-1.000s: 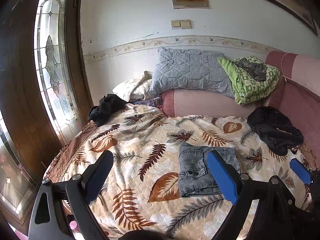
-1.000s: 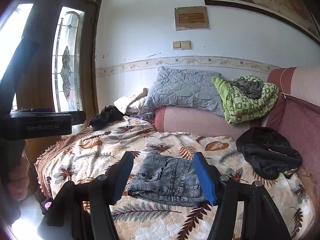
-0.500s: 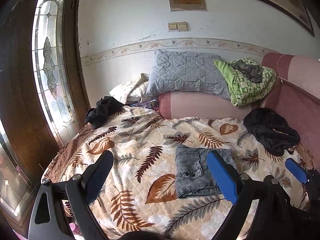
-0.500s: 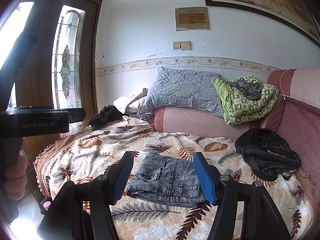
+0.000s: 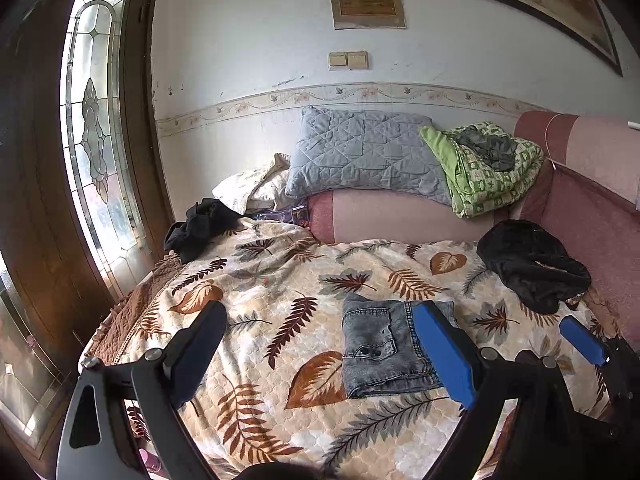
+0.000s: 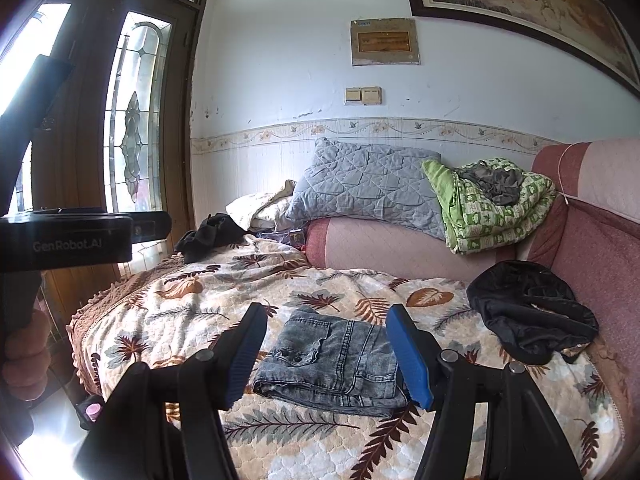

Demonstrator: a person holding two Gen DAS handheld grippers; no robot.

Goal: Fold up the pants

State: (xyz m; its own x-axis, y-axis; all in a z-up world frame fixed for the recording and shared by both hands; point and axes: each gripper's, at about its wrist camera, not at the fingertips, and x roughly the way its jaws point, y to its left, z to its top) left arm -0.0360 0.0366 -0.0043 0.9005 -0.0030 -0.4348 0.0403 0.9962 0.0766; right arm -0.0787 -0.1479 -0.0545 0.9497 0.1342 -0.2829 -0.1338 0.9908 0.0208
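Grey acid-wash denim pants (image 5: 380,350) lie folded into a small rectangle on the leaf-print bedspread (image 5: 280,280); they also show in the right wrist view (image 6: 336,364). My left gripper (image 5: 324,356) is open and empty, held back above the bed's near edge, with the pants behind its right finger. My right gripper (image 6: 328,356) is open and empty, held above and short of the pants, which show between its fingers. A blue fingertip of the right gripper (image 5: 582,340) shows in the left wrist view.
A black garment (image 5: 532,264) lies at the right by the pink sofa back (image 5: 592,216). Another black garment (image 5: 200,228) lies far left. A grey pillow (image 5: 364,160) and a green blanket (image 5: 484,168) rest at the back. A glass door (image 5: 92,152) stands left.
Both grippers have drawn back and risen slightly from the bed, so the folded pants look a little farther off. The pants have not moved.
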